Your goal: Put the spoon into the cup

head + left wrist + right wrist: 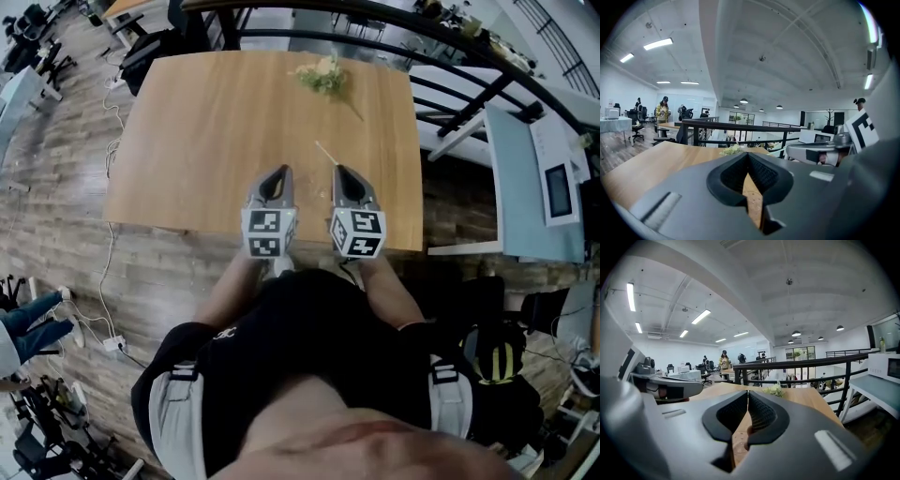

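1. The spoon (326,154), as we read the thin pale sliver, lies flat on the table (187,141) just ahead of the right gripper (339,172). It is too slim to confirm.
2. We expect it to be light, stiff and low on smooth wood, so it is likely to skid or pivot when nudged.
3. We would grip mid-handle, across its narrow width, with the pads squared to it.
4. We see no cup; only a leafy clump (323,75) sits near the far edge.
5. The right gripper and the left gripper (280,172) both have their jaws closed together on nothing. Either must open before a grasp.
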Demonstrator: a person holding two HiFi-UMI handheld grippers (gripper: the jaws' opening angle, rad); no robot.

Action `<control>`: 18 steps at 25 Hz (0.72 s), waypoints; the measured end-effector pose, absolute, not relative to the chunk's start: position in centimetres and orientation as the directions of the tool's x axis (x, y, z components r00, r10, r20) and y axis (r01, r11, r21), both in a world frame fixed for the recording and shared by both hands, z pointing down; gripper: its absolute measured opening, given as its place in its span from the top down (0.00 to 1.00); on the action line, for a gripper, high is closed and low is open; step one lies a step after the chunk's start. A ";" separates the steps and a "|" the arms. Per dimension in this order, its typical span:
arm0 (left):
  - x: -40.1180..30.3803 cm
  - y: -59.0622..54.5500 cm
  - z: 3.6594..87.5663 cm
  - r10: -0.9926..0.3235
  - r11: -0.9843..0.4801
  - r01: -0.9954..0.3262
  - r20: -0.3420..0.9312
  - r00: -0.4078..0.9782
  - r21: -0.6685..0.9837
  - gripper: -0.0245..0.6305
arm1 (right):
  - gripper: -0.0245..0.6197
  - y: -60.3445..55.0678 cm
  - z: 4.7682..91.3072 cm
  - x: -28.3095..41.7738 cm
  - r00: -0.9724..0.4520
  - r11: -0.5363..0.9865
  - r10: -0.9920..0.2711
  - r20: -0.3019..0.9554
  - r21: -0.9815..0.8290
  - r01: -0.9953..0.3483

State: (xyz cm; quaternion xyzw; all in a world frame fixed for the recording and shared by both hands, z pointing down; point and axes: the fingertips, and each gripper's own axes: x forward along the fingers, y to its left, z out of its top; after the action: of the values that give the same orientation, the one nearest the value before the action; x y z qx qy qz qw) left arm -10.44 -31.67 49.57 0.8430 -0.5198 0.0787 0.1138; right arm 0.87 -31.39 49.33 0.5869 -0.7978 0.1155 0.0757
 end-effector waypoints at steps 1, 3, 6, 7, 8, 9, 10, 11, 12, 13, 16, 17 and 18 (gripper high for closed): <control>-10.5 -32.2 49.8 -0.852 -0.444 -0.888 0.251 0.459 0.115 0.95 | 0.95 -31.8 49.5 0.9 -0.289 0.275 -0.920 0.265 -0.089 -0.957; -10.8 -33.0 50.4 -0.840 -0.461 -0.878 0.255 0.478 0.129 0.95 | 0.95 -32.3 49.9 0.9 -0.265 0.253 -0.922 0.282 -0.079 -0.964; -11.0 -34.3 51.4 -0.827 -0.470 -0.871 0.274 0.491 0.144 0.95 | 0.95 -32.9 50.6 1.3 -0.242 0.231 -0.922 0.302 -0.072 -0.970; -10.9 -34.8 51.7 -0.825 -0.470 -0.871 0.279 0.492 0.146 0.95 | 0.95 -33.0 50.8 1.6 -0.237 0.228 -0.921 0.309 -0.068 -0.971; -10.9 -35.2 51.9 -0.824 -0.469 -0.871 0.281 0.491 0.146 0.95 | 0.95 -33.2 51.0 1.9 -0.233 0.225 -0.920 0.316 -0.061 -0.972; -10.9 -35.5 52.0 -0.824 -0.468 -0.871 0.284 0.491 0.147 0.95 | 0.95 -33.3 51.2 2.3 -0.228 0.222 -0.918 0.323 -0.055 -0.973; -10.8 -35.7 52.1 -0.823 -0.467 -0.872 0.287 0.490 0.147 0.95 | 0.95 -33.4 51.4 2.8 -0.223 0.219 -0.917 0.330 -0.051 -0.974; -10.7 -35.9 52.2 -0.822 -0.467 -0.872 0.292 0.489 0.147 0.95 | 0.95 -33.5 51.6 3.2 -0.219 0.215 -0.916 0.337 -0.049 -0.975; -10.7 -36.0 52.3 -0.820 -0.468 -0.872 0.296 0.490 0.147 0.95 | 0.95 -33.7 51.8 3.6 -0.215 0.211 -0.914 0.344 -0.050 -0.976; -10.6 -36.2 52.4 -0.817 -0.468 -0.871 0.301 0.491 0.150 0.95 | 0.95 -33.9 52.0 4.0 -0.213 0.208 -0.912 0.351 -0.054 -0.977; -10.3 -36.9 52.5 -0.817 -0.460 -0.873 0.308 0.487 0.160 0.95 | 0.95 -34.5 52.8 4.6 -0.224 0.216 -0.902 0.369 -0.063 -0.974; -10.2 -37.1 52.5 -0.819 -0.455 -0.876 0.311 0.482 0.158 0.95 | 0.95 -34.7 53.0 4.7 -0.233 0.226 -0.898 0.374 -0.064 -0.972; -10.1 -37.2 52.7 -0.821 -0.449 -0.880 0.317 0.475 0.154 0.95 | 0.95 -34.8 53.3 4.9 -0.244 0.238 -0.893 0.378 -0.064 -0.969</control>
State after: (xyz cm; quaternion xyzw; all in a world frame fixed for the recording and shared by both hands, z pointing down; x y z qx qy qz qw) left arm -10.15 -37.15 52.70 0.8455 -0.5029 0.0985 0.1498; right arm 4.86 -34.85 53.27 0.6002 -0.7756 0.1438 0.1326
